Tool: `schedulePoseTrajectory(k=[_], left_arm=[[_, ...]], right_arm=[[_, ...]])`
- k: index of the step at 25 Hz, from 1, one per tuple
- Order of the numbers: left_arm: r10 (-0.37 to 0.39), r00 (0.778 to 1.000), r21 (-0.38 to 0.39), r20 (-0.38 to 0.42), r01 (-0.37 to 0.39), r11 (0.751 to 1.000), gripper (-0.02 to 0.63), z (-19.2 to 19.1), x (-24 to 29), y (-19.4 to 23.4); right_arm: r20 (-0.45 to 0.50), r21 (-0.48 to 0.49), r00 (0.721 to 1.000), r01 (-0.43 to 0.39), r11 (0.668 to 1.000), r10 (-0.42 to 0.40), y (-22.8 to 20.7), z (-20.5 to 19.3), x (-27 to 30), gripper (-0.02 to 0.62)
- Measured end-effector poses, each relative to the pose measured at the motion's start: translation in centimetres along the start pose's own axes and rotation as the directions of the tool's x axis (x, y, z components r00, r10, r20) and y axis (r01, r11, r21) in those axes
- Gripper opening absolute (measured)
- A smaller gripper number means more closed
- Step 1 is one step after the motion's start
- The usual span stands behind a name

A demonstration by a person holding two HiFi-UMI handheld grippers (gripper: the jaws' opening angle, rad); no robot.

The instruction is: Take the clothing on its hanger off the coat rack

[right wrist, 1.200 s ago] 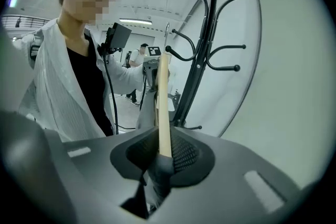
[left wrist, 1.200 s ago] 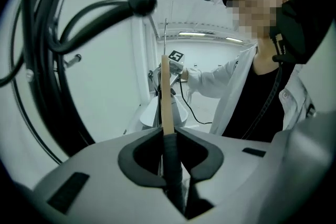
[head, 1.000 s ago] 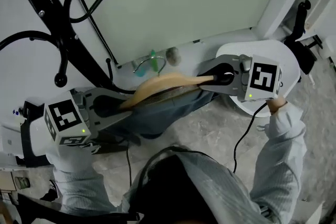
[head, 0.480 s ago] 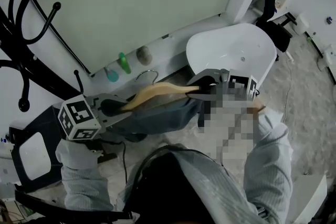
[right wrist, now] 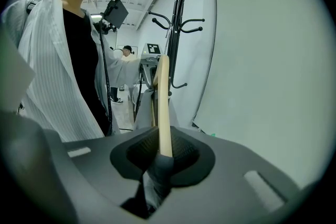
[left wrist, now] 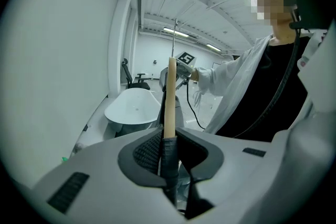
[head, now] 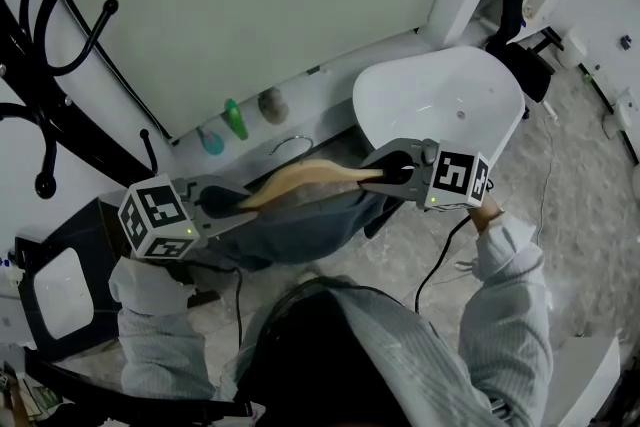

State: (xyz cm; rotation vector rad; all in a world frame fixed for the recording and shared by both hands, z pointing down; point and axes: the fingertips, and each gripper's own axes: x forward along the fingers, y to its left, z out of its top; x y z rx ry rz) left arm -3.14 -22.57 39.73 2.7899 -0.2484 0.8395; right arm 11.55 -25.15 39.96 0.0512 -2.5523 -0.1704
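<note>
head view: left hand-held gripper (head: pixel 238 203) and right hand-held gripper (head: pixel 386 177) each clamp a hanger (head: pixel 300 176) end, carrying the clothing (head: pixel 300 227) level, off the coat rack (right wrist: pixel 181 34).

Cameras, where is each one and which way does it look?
Head view: on the person's head, looking steeply down at the hanger with clothing, both sleeves showing.
Left gripper view: on the left claw, looking along the hanger toward the tub; person's chest shows.
Right gripper view: on the right claw, looking toward the coat rack; person's shirt shows.
Shared: both gripper views show the hanger edge-on.
</note>
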Motion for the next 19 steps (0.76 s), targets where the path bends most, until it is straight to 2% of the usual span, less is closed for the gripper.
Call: schedulePoseTrajectory(k=[12, 19], left_arm=[[0.036, 0.999, -0.015, 0.012, -0.036, 0.999, 0.063, -0.1, -0.4, -1.1], [0.026, 1.000, -0.007, 0.016, -0.026, 1.000, 0.063, 0.4, -0.2, -1.3]], right_arm=[[0.010, -0.033, 1.000, -0.020, 0.999, 0.021, 0.5, 0.4, 0.0, 0.058], [-0.008, -0.029, 1.000, -0.012, 1.000, 0.011, 0.7, 0.2, -0.9, 0.058]])
